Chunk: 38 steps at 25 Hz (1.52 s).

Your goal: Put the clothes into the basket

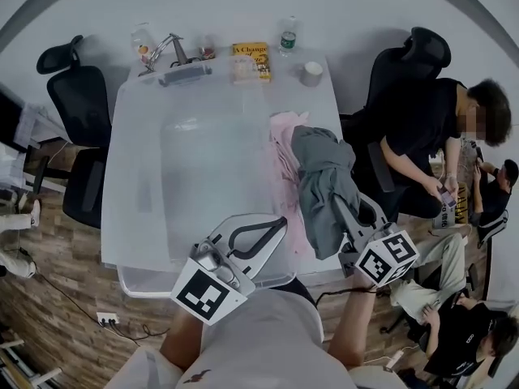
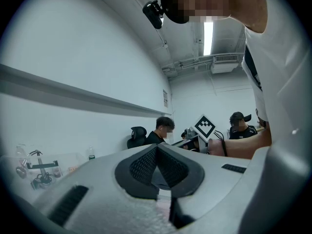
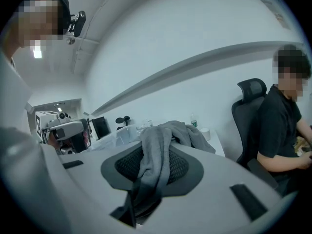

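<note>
I see the white table [image 1: 324, 104] stretching out ahead of both pairs of jaws. The big clear basket [image 1: 174, 217] stands on it, straight ahead of my left jaws and off to the left of my right jaws.

A grey garment [image 1: 324, 185] is pinched in my right gripper [image 3: 155, 167]. The jaws are nearly together on the cloth, which bunches up over the pads and hangs down between them, clear of the basket on its right.

A pink cloth [image 1: 285, 148] lies just left of the right jaws along the basket's right side. I cannot tell whether it hangs over the rim.

My left gripper [image 2: 157, 152] has its jaws closed pad to pad, with nothing between them.

Far beyond both jaws, at the table's back edge, are a yellow book [image 1: 251, 57] and a bottle [image 1: 288, 37].
</note>
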Each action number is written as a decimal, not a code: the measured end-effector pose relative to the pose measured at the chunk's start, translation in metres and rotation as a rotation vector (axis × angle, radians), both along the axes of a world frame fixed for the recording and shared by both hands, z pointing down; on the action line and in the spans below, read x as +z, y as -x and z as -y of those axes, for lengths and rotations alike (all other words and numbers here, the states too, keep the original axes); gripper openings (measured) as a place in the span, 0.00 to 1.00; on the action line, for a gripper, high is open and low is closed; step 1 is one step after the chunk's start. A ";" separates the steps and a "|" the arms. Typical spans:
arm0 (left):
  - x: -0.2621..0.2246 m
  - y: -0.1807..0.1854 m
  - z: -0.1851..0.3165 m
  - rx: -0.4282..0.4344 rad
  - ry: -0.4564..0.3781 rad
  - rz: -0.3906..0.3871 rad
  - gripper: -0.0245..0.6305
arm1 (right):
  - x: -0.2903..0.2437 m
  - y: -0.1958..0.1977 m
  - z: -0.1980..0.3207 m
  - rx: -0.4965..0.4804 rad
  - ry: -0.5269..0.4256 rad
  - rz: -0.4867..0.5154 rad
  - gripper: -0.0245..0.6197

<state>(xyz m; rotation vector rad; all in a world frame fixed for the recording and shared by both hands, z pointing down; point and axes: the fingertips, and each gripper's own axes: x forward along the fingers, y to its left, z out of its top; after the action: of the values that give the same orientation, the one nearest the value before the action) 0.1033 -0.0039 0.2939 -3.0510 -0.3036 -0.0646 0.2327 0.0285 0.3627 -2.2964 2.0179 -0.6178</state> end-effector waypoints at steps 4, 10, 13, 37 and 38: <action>-0.003 0.016 0.001 -0.024 -0.006 -0.013 0.05 | -0.028 0.015 0.000 -0.027 -0.048 -0.036 0.19; -0.009 0.037 0.004 -0.068 -0.011 -0.037 0.05 | -0.059 0.036 0.003 -0.067 -0.104 -0.071 0.19; -0.012 0.048 0.008 -0.096 -0.004 -0.045 0.05 | -0.075 0.047 0.007 -0.092 -0.132 -0.074 0.19; -0.008 0.141 0.056 -0.359 0.022 -0.034 0.05 | -0.120 0.155 0.078 -0.390 -0.209 -0.092 0.19; -0.007 0.144 0.058 -0.370 0.024 -0.030 0.05 | -0.118 0.159 0.081 -0.406 -0.207 -0.089 0.19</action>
<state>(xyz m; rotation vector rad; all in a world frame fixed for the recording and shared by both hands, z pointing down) -0.0410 -0.0622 0.2872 -3.0852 0.2664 -0.0354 0.0735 -0.0526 0.2446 -1.8446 2.4796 -0.2993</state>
